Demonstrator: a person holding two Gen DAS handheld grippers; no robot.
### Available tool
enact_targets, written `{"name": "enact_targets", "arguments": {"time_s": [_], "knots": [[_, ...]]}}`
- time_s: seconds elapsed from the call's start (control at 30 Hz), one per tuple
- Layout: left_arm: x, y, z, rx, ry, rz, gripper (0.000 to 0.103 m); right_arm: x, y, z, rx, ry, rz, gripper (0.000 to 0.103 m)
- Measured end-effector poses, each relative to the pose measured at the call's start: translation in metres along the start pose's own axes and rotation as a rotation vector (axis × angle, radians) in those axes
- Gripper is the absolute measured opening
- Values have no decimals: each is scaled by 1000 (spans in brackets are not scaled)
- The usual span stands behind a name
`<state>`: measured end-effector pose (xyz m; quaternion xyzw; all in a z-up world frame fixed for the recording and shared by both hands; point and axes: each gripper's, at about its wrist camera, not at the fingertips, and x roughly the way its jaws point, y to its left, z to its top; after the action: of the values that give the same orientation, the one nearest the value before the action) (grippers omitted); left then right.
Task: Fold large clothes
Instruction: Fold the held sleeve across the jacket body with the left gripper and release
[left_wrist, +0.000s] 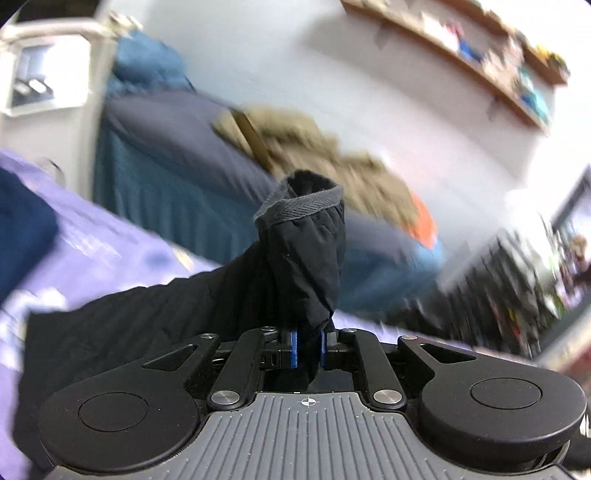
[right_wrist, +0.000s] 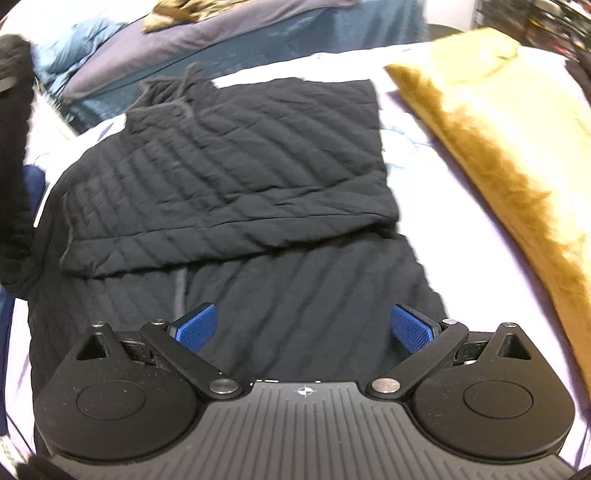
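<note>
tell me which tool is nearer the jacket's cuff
Left. The left tool is shut on the sleeve just below the cuff; the right tool hangs open above the folded jacket body.

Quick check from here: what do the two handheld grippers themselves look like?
Both match: the left gripper and right gripper have black linkage arms with silver pivot screws, round black discs either side, a ribbed grey body with a small crosshair mark, and blue textured finger pads. No cables visible.

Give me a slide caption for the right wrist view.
Open right hand-held gripper hovers over a half-folded black quilted garment on the bed.
</note>
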<state>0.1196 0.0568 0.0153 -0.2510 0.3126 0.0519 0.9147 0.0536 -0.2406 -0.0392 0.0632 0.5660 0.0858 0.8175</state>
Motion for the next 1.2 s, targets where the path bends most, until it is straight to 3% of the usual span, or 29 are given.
{"name": "enact_targets", "arguments": {"time_s": [0.1,0.2,0.23,0.43,0.57,0.67,0.8,0.97,1.07,1.13,1.2], "knots": [[35,-27,-34,28,138,17,55,-3,-19,-2,49,2,-22,101],[61,-43,-64,90,284,40,99,-5,-32,-5,83,7,-38,101],[65,-41,-68,109,317,30,103,-6,-35,-6,88,7,-41,101],[46,-48,-92,217,368,-56,103,-5,-41,-4,103,6,-49,101],[24,-43,-109,208,409,-113,103,2,-37,6,83,8,-50,101],[4,-26,-124,198,434,-104,103,5,-27,19,62,-9,-41,101],[-19,10,-131,146,426,-47,103,10,-7,39,31,-32,8,101],[-48,63,-130,98,386,88,103,15,34,68,-41,-89,102,97],[-68,87,-127,107,317,182,103,18,62,86,-104,-131,118,93],[-78,100,-119,134,250,250,103,19,84,92,-186,-166,127,85],[-82,110,-107,151,181,304,103,21,108,94,-290,-206,121,85]]}}
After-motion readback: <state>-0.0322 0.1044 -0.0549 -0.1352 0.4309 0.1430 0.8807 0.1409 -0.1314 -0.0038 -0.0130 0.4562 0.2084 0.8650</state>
